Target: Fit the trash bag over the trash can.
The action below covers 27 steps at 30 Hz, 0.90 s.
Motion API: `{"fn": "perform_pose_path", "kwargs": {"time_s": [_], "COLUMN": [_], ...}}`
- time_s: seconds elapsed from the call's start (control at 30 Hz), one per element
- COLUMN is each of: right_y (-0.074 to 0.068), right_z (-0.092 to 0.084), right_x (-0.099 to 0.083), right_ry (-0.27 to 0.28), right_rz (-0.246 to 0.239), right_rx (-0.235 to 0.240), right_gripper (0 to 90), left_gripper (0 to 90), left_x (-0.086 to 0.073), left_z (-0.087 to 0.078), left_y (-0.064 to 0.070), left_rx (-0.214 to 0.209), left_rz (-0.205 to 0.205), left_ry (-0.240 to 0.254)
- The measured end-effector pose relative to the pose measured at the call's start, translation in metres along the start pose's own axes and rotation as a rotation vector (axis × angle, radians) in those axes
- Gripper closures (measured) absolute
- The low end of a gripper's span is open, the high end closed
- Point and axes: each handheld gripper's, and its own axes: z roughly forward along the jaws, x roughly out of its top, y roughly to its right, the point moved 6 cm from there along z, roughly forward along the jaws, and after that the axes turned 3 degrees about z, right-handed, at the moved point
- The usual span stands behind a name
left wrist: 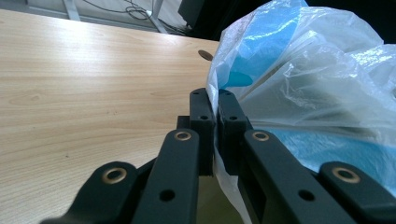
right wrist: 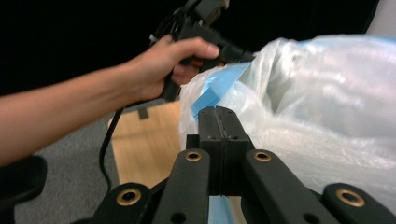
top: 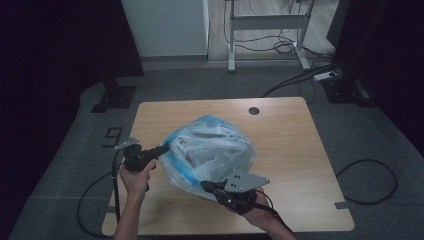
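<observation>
Translucent plastic bag with blue trim [top: 210, 152] lies mid-tabletop [top: 290, 150] between both grippers: left hand-held gripper [top: 165, 148] clamps its left edge; right hand-held gripper [top: 206, 186] is closed, apparently on its near edge.

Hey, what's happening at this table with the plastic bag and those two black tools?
A person at a wooden table is working on a clear plastic bag with blue parts, using a hand-held claw in each hand. The left claw is pinched shut on the bag's thin edge. The right claw is closed at the bag's near side; a bit of blue film shows below its jaws, so it seems to have caught the bag too. The bag sits puffed up on the table between them, apparently held at two sides.
</observation>
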Motion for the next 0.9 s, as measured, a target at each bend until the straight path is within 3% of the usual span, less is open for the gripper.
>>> {"fn": "perform_pose_path", "kwargs": {"time_s": [0.3, 0.6, 0.73, 0.8, 0.9], "right_y": [0.002, 0.026, 0.026, 0.022, 0.02], "right_z": [0.004, 0.011, 0.007, -0.001, -0.015], "right_x": [-0.039, -0.071, -0.072, -0.067, -0.059], "right_ry": [-0.064, -0.108, -0.082, -0.042, 0.01], "right_rz": [-0.005, 0.057, 0.058, 0.056, 0.051], "right_rx": [-0.021, -0.047, -0.033, -0.036, -0.056], "right_gripper": [89.1, 88.3, 74.4, 66.7, 58.9], "left_gripper": [85.9, 85.2, 83.7, 76.4, 56.8], "left_x": [-0.002, -0.005, -0.005, -0.004, -0.002], "left_z": [-0.001, 0.003, 0.001, -0.001, -0.006], "left_y": [0.002, 0.003, 0.003, 0.004, 0.006], "left_rx": [-0.01, -0.02, -0.03, -0.036, -0.031], "left_rz": [0.003, 0.002, 0.006, 0.004, 0.037], "left_ry": [-0.017, -0.039, -0.035, -0.022, -0.004]}}
